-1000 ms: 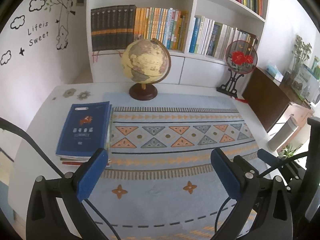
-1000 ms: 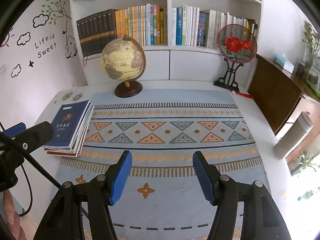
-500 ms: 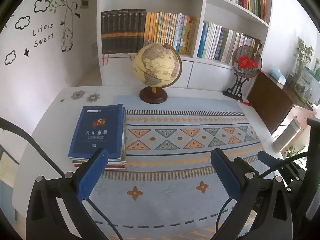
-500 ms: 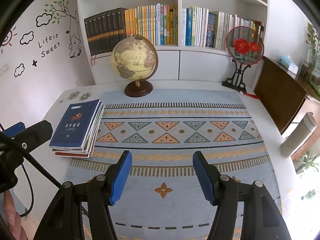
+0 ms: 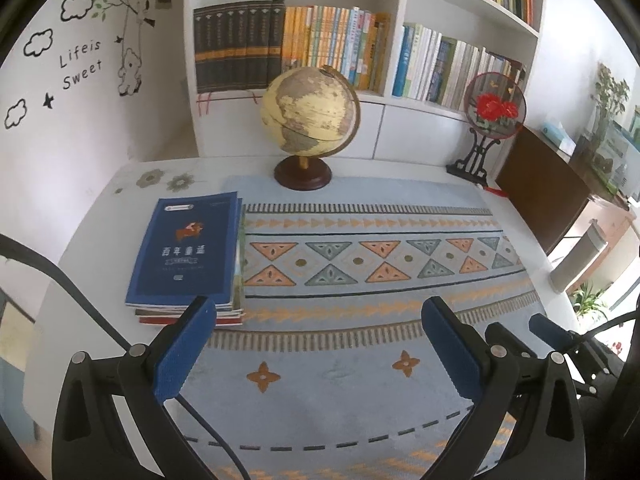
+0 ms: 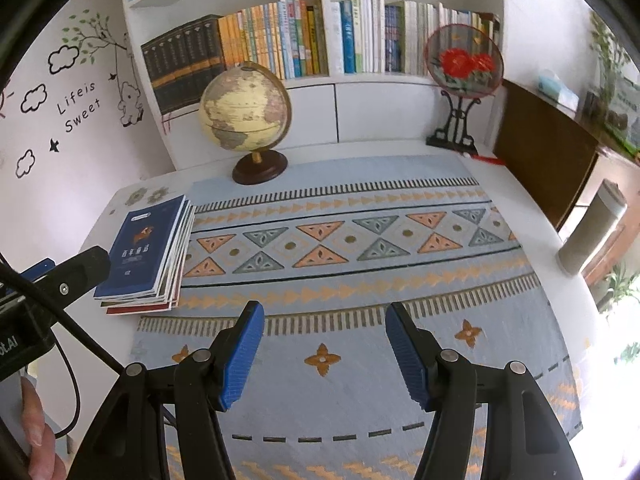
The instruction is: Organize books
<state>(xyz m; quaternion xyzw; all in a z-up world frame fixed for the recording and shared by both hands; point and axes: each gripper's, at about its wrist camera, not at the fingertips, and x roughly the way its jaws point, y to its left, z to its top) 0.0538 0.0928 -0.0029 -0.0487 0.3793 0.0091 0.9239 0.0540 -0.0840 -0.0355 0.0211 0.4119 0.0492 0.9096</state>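
I hold my left gripper [image 5: 316, 334] and right gripper [image 6: 324, 346] wide apart, gripping nothing, above the blue patterned cloth [image 5: 360, 376]. The flat stack of books with a dark-blue cover [image 5: 188, 252] lies on the white table's [image 5: 88, 248] left side, long axis running away from me; it sits nearer than a second ago. Beyond stand a yellow globe [image 5: 310, 114] and white bookshelf [image 5: 394, 20].

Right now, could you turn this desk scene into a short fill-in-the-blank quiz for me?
1. The top book of the book stack has a ____ cover.
2. Behind the stack stands a globe on a round ____ base.
3. The left claw and right claw both stand ____, holding nothing.

Missing words: blue; wooden; open
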